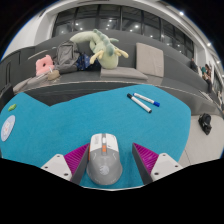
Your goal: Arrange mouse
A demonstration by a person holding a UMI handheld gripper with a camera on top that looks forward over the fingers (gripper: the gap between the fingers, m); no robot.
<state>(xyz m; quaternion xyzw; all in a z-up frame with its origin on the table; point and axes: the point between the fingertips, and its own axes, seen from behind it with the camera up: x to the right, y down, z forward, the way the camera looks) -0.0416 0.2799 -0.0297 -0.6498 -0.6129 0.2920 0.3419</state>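
Far left of the jaws, at the worktop's point(60, 125) edge, a round white object point(8, 126) lies flat on the teal surface; what it is can't be told. Beyond it, a small green item point(12, 105) sits near the rim. Farther back on the left, a pink object point(43, 66) stands on a dark ledge w/ a plush shark toy point(100, 46) sprawled beside it, nose toward the right. No container contents can be made out.

Center: the gripper point(104, 160) reaches forward low over the worktop, fingers level and roughly parallel w/ the surface. The mouse point(104, 160), white and grey, sits between the two magenta pads point(76, 157), approx. centred. Its long axis runs straight ahead along the fingers, one end toward the camera, the other pointing away to the far side of the worktop; an orange-red mark shows on its far end. The pads stand close on both sides of the mouse, but whether they press it or leave a gap can't be told.

Ahead and right of the jaws, two markers point(142, 101) w/ blue caps lie side by side, angled diagonally. Far right, past the worktop edge, a dark round object point(205, 123) is dimly visible.
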